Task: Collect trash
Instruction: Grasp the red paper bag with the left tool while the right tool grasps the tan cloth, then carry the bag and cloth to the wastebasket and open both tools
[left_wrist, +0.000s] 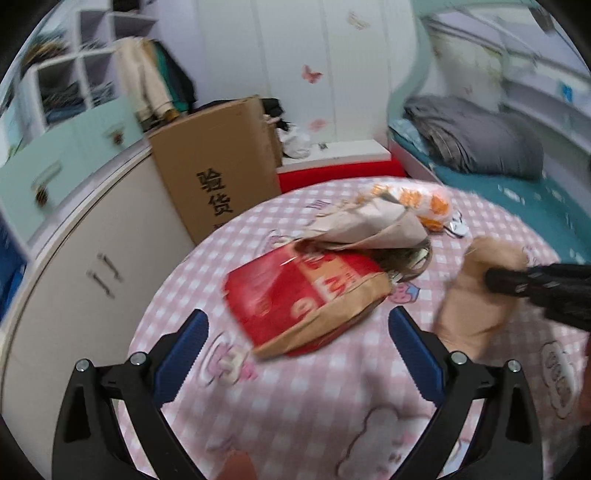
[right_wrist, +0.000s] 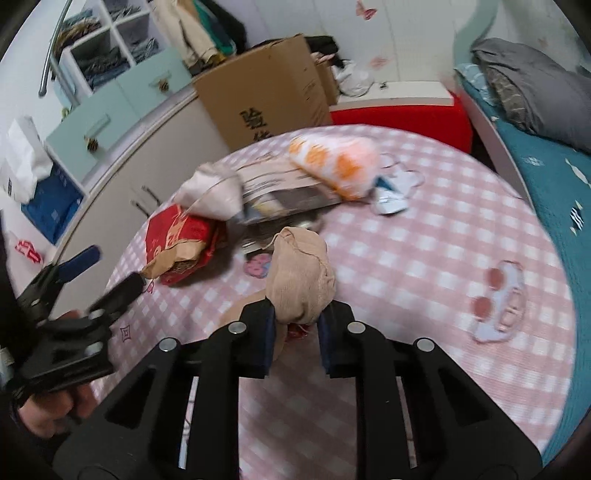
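We count one red paper bag (right_wrist: 177, 243), one beige stocking (right_wrist: 301, 275), one orange-patterned bag (right_wrist: 334, 164), one cardboard box (right_wrist: 266, 92), two grippers.

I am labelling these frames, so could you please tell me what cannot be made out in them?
- Left wrist view: print on the red paper bag is motion-blurred, unreadable.
- Right wrist view: the small red thing under the beige stocking bundle is hidden by the bundle and the right gripper.
- Both views: the cardboard box lettering is cut off by the table.

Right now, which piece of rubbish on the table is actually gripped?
The beige stocking bundle, pinched by the right gripper; the red paper bag and orange-patterned bag lie untouched.
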